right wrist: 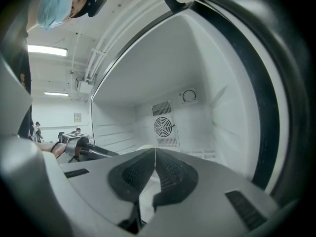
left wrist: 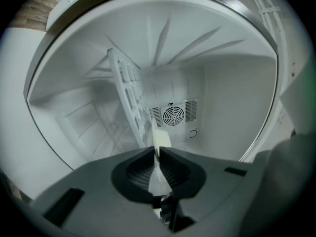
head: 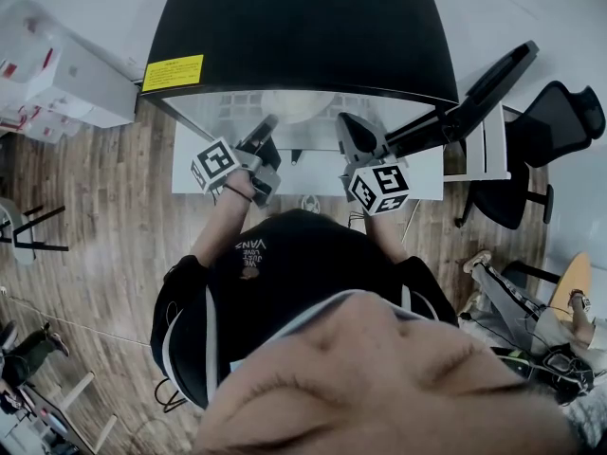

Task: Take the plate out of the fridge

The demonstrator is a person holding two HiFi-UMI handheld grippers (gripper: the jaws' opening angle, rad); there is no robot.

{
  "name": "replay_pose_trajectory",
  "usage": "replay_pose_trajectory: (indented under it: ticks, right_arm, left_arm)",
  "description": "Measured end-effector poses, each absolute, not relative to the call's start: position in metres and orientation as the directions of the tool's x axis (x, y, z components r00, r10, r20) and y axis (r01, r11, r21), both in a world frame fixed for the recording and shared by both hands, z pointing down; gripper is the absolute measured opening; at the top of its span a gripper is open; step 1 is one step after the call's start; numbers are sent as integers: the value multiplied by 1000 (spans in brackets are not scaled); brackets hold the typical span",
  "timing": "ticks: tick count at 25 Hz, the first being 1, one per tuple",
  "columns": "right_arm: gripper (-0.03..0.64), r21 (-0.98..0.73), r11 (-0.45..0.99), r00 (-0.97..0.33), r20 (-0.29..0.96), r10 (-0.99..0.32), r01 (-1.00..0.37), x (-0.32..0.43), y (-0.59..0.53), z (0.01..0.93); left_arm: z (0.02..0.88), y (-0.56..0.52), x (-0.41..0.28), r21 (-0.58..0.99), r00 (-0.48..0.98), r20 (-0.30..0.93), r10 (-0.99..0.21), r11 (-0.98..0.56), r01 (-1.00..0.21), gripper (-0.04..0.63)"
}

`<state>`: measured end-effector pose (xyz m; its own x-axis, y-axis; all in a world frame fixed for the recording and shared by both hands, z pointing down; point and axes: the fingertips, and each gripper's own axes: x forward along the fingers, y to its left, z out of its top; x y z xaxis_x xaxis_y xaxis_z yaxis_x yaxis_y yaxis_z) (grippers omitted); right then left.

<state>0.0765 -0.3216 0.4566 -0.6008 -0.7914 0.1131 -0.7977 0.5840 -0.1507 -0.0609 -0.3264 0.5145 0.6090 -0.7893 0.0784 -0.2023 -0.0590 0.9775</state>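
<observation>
View from beside the open fridge (head: pixel 285 27), a black-topped cabinet with a white interior. Its door (head: pixel 479 93) is swung out to the person's right. Both arms reach into the cavity from the front.

(a) Left claw (left wrist: pixel 158 151): the jaws are drawn almost together and pinch the rim of the plate (left wrist: pixel 161 140). The plate is pale cream and seen edge-on, rising as a thin blade from between the pads. It sits inside the fridge compartment, in front of the back wall.

(b) Right claw (right wrist: pixel 155 154): the jaws are pressed together, pad against pad, with nothing between them. It is held inside the fridge opening, just beside the left claw.

(c) Back wall: a round fan grille (left wrist: pixel 174 115) is set in a slatted panel, with a small dial (right wrist: pixel 188 96) near it.

(d) A white lattice rack (left wrist: pixel 126 88) stands tilted inside the compartment, to the left of the fan grille in the left gripper view.

(e) Surroundings: a wood-patterned floor (head: pixel 95 226), and a black office chair (head: pixel 560 121) beyond the door.
</observation>
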Motion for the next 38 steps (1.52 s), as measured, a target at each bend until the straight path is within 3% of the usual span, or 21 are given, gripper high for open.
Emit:
replay_pose_trajectory:
  ticks: [24,35,38]
  right_arm:
    - [12,-246,530,-570,140,-810,-812,74,-305,469]
    - [18,-565,439,-588,103,-802,-698,77,-303,483]
    - [90,-590,421,-589,118,-799,-689,75,-304,489]
  left_arm:
    - [507,-298,-61,985,650,24,-760,-92,-143,35]
    - [506,-286,-64,988,656,0,-755,-101,-117,35]
    - [506,-284,-65,989,656,-2,-755,-99,-111,35]
